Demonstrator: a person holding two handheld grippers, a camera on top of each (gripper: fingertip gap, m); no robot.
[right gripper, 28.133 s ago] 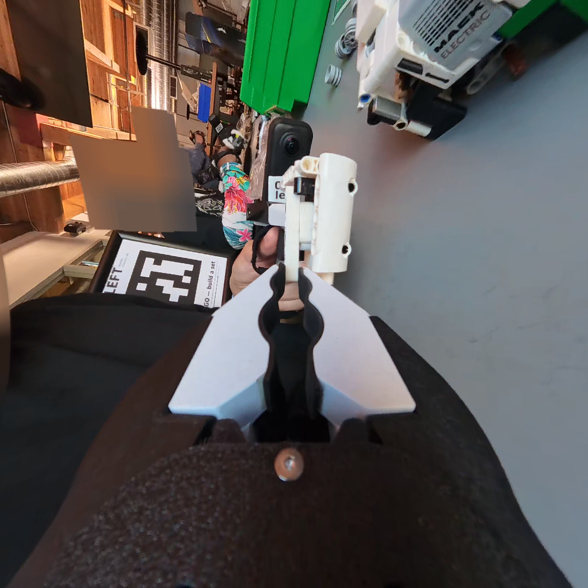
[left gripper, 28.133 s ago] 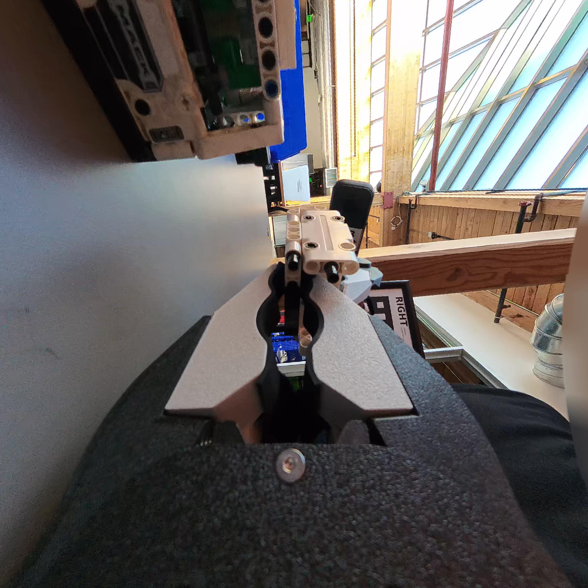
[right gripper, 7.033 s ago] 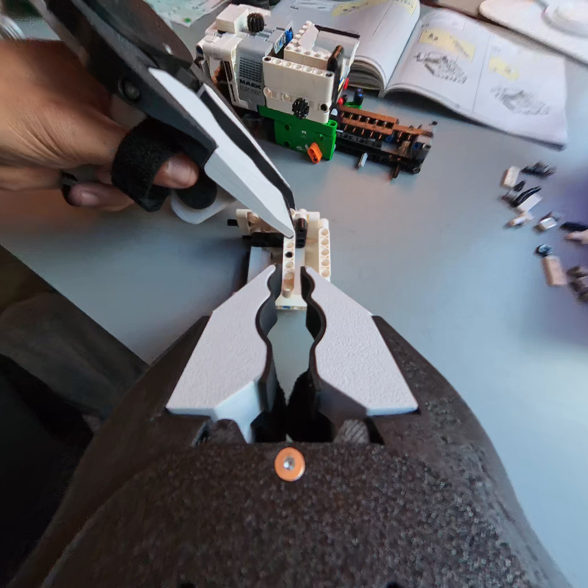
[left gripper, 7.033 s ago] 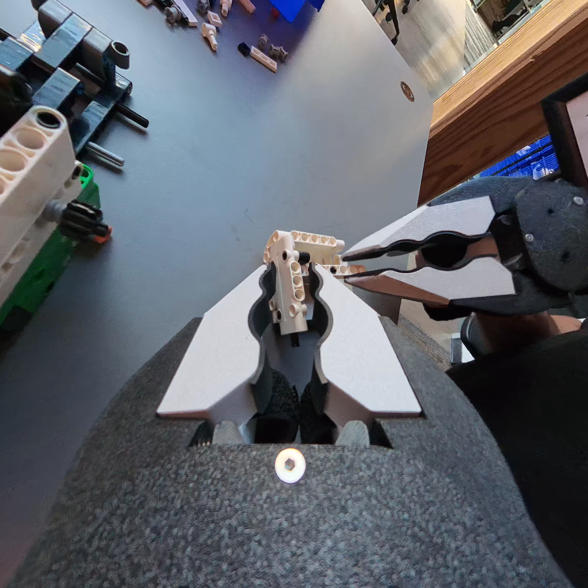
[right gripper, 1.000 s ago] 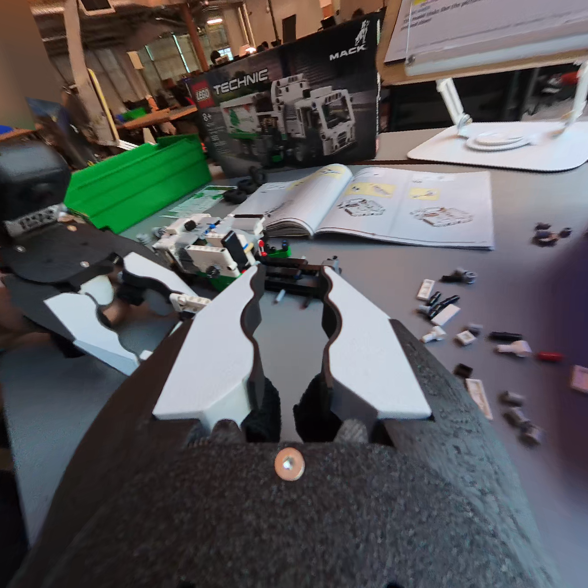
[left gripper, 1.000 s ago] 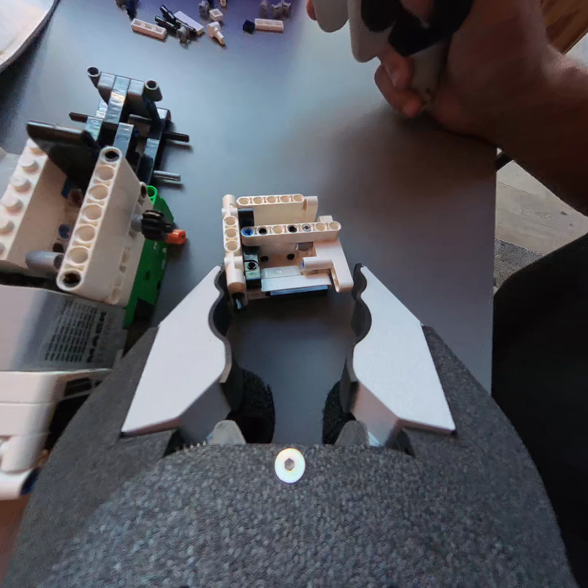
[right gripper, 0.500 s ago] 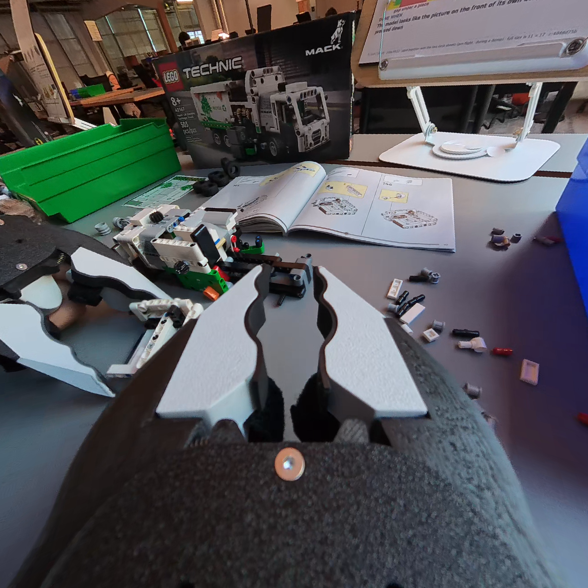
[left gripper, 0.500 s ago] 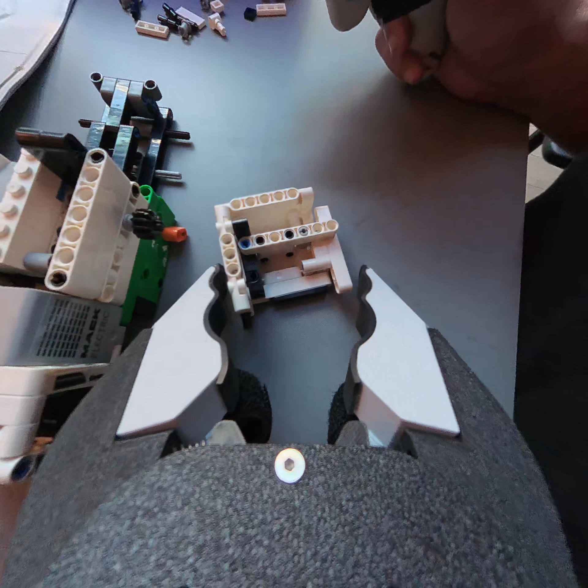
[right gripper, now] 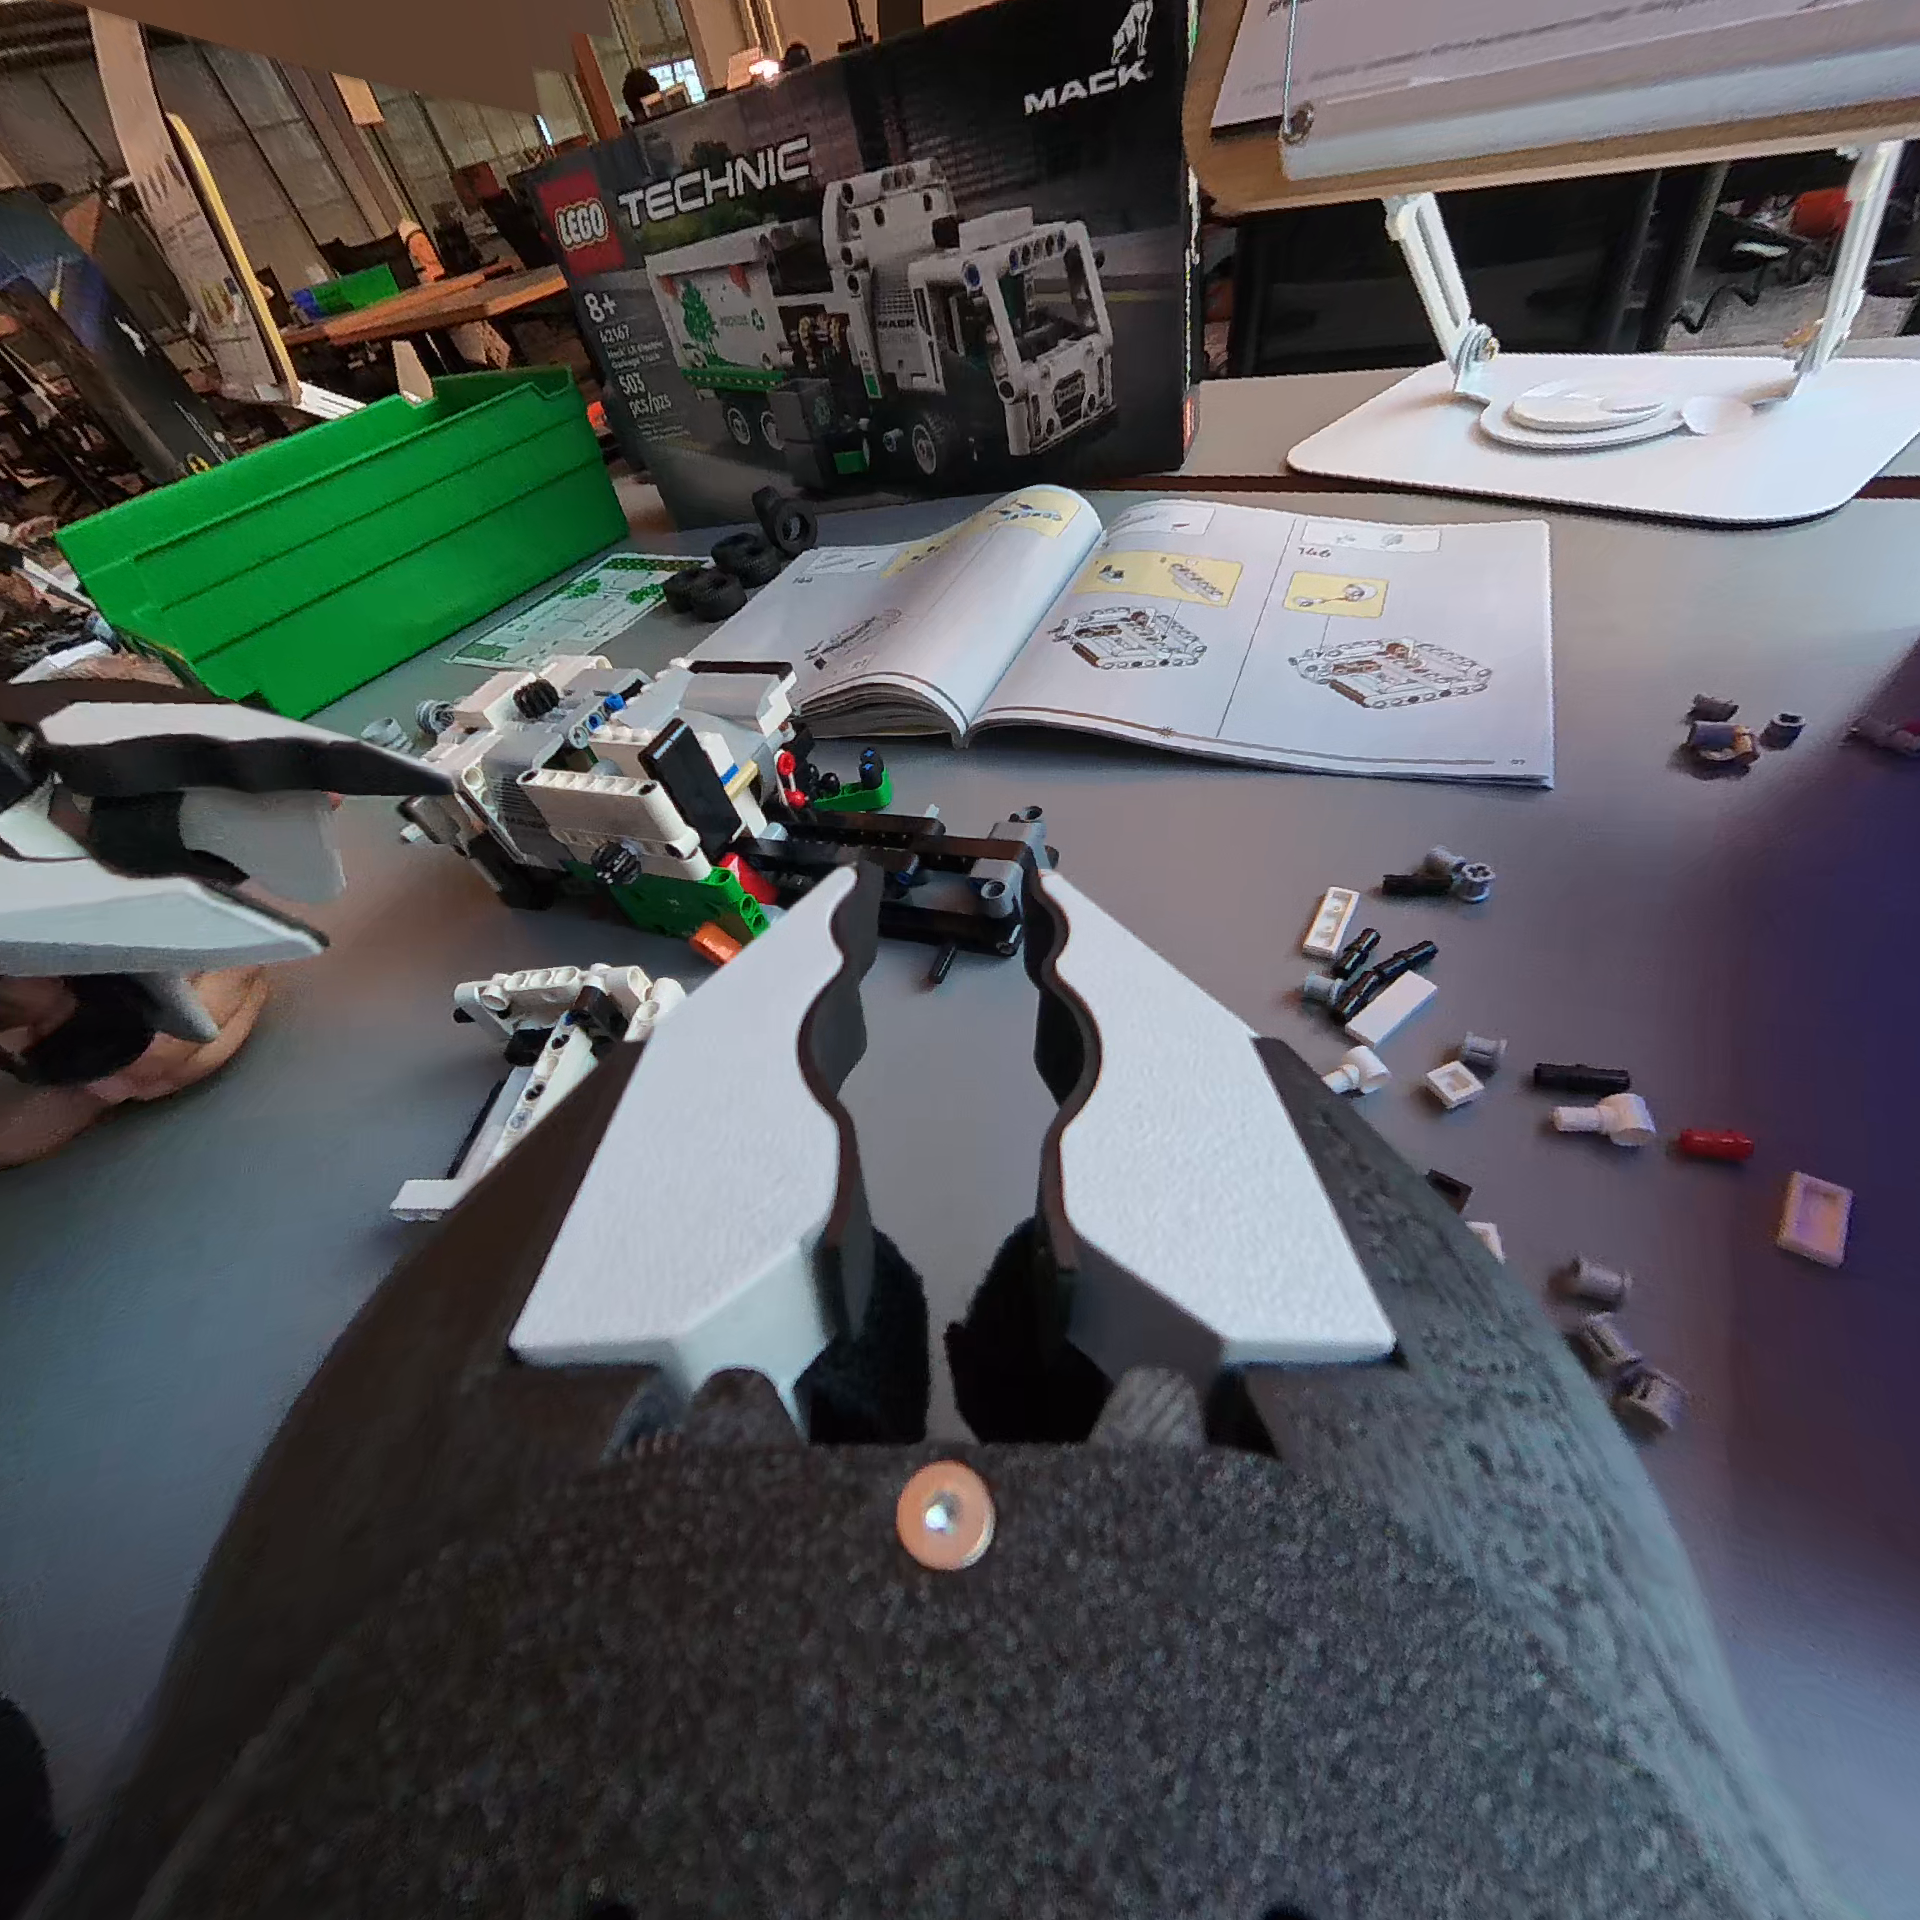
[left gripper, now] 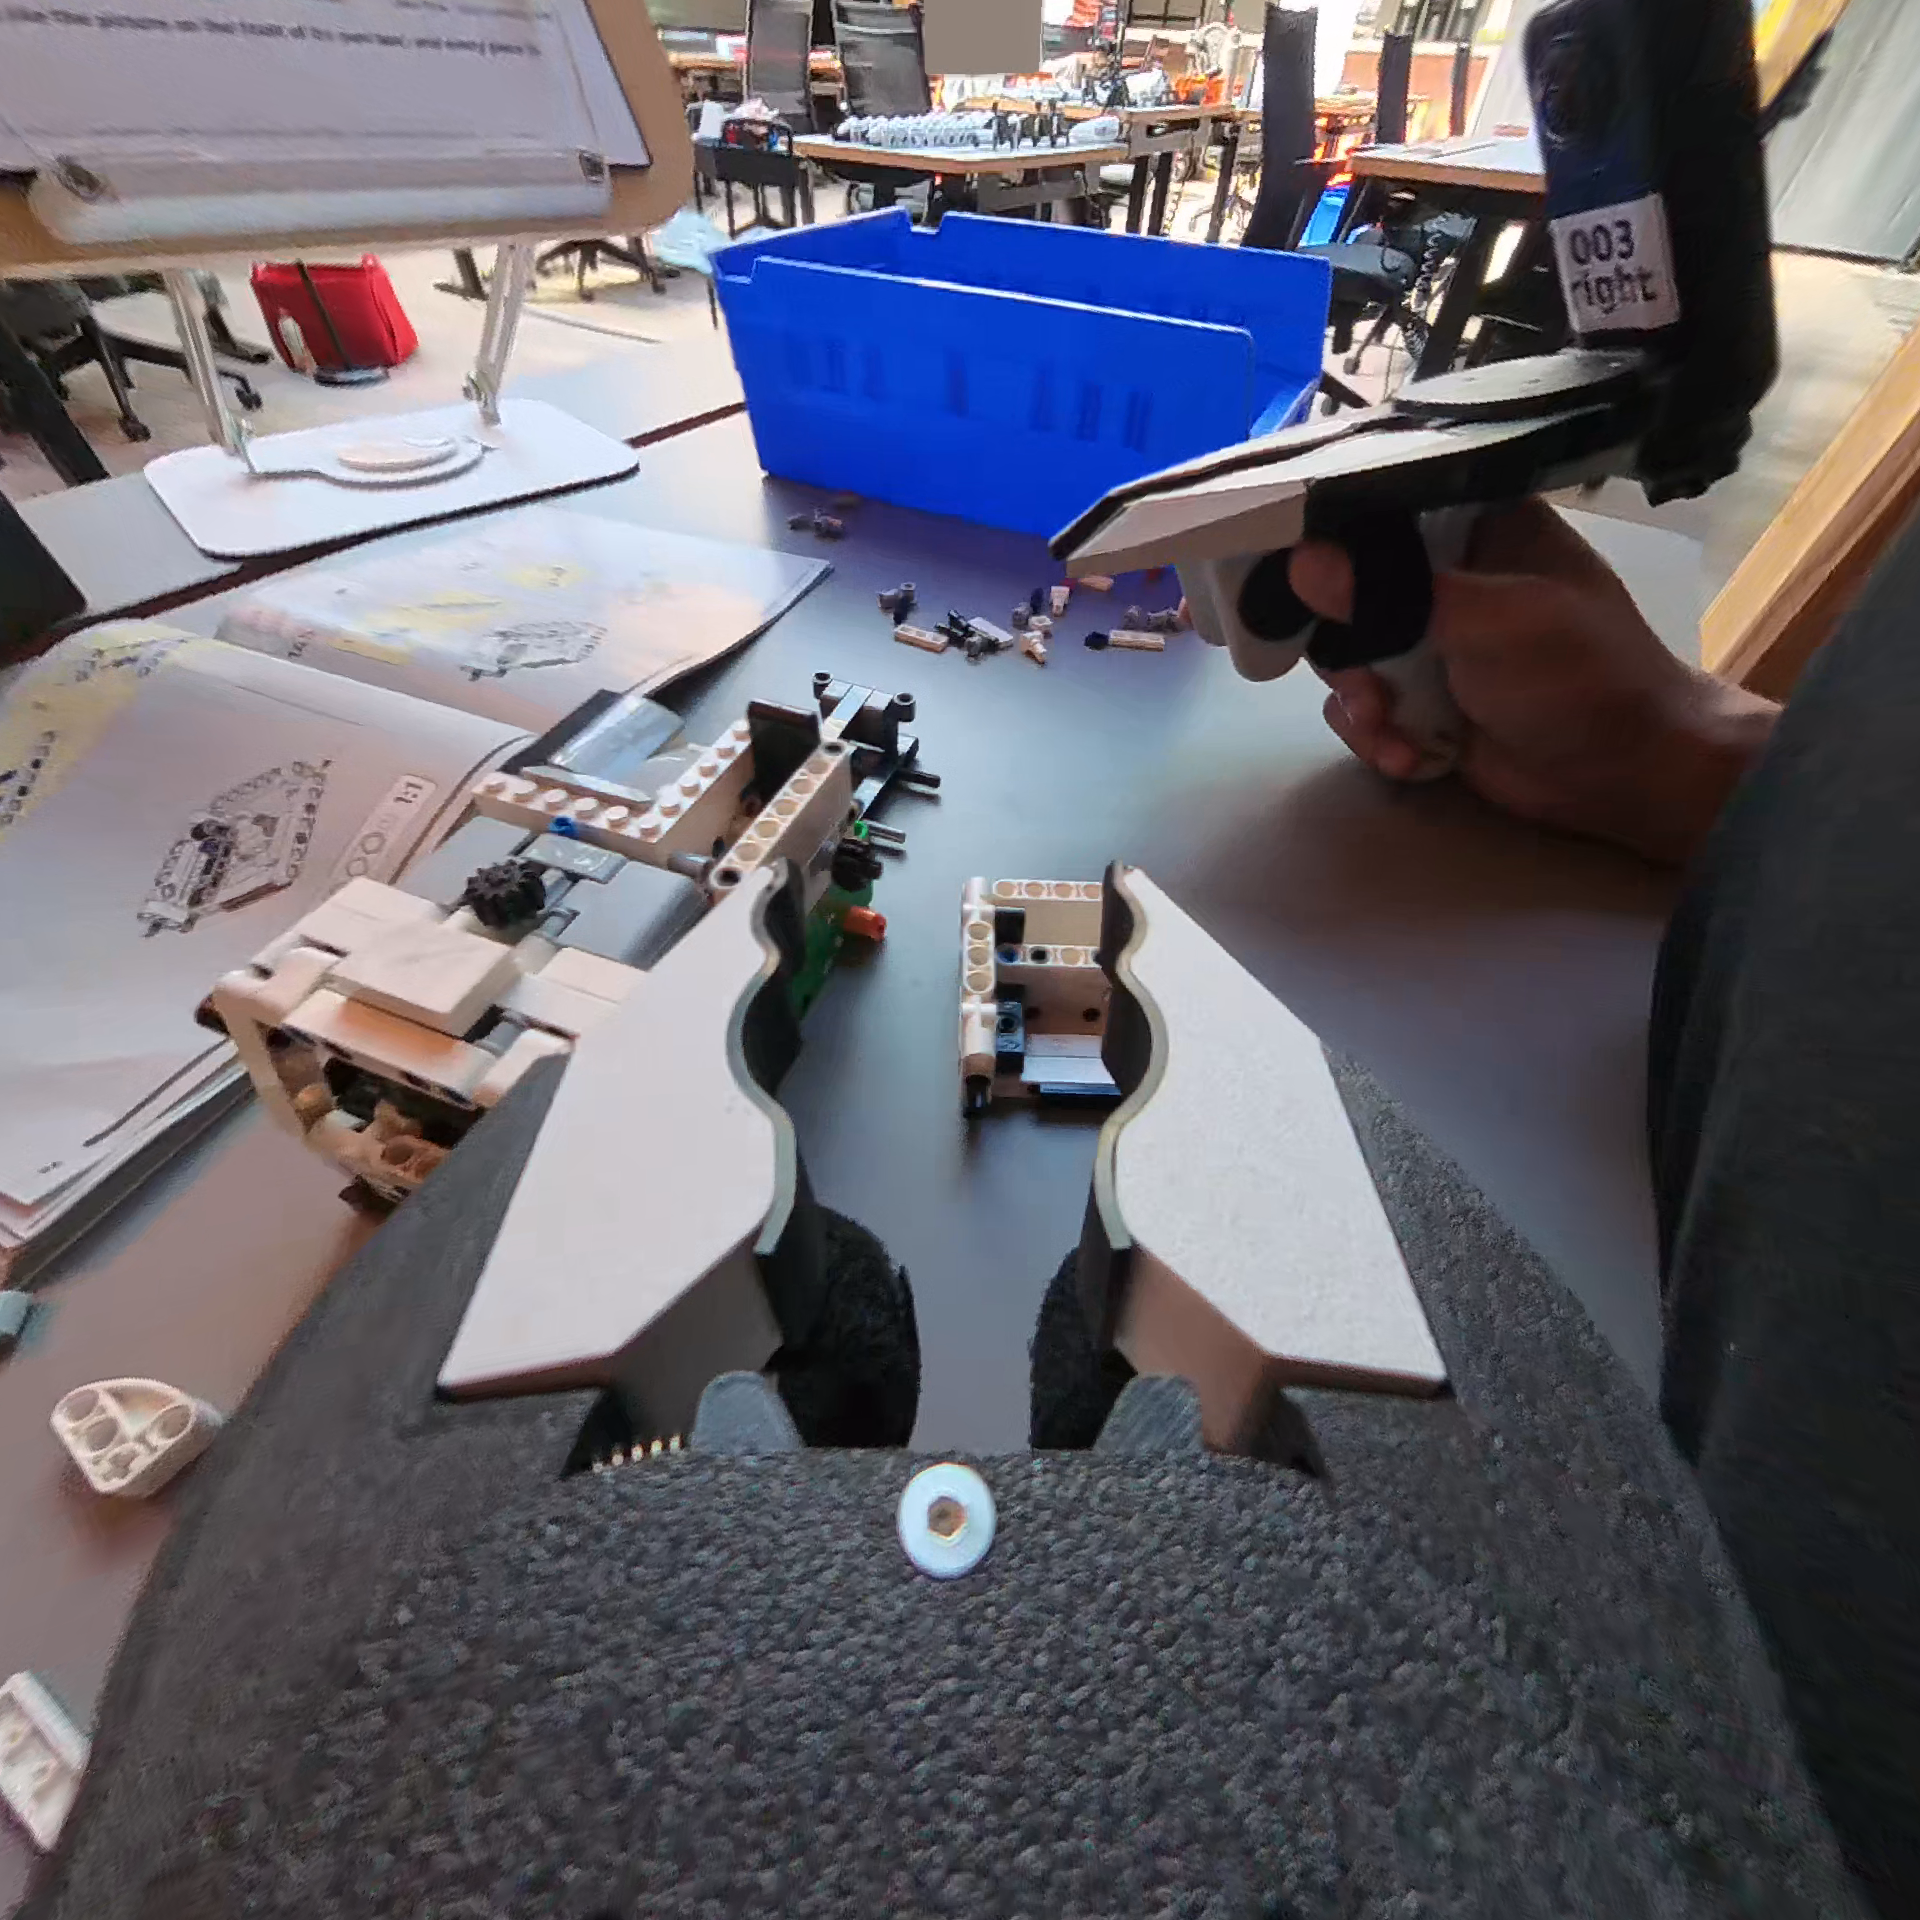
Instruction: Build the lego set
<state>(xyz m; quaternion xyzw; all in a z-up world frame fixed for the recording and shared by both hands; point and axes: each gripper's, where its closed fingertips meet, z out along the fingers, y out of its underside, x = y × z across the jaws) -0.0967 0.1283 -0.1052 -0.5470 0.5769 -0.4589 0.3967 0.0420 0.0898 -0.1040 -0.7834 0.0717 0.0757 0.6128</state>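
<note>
A small white sub-assembly [left gripper: 1034,992] of beams with black and blue pins lies flat on the dark bench [left gripper: 1351,935], seen between the fingertips of the left gripper [left gripper: 943,894], whose jaws stand wide apart with nothing in them; its right finger hides the piece's right edge in the left wrist view, and whether it touches cannot be told. In the right wrist view the same sub-assembly [right gripper: 561,1023] lies low on the bench, left of the right gripper [right gripper: 943,888], whose jaws are also parted and empty, hovering above bare bench. Just left of the sub-assembly sits the larger truck build [left gripper: 582,883], white with green and black parts, a black gear on top and an orange pin at its side; its black chassis end [right gripper: 935,862] reaches toward the right gripper's fingertips. Loose small pieces [right gripper: 1455,1049], white, grey, black and one red, are scattered on the bench to the right. Behind the truck build lies an open instruction booklet [right gripper: 1195,623], with black tyres [right gripper: 727,571] near its left page. Farther back stand the set's box [right gripper: 883,281], a green bin [right gripper: 343,551], a blue bin [left gripper: 997,374] and a white stand base [right gripper: 1610,436]. A hand [left gripper: 1538,675] grips the right gripper's handle.
</note>
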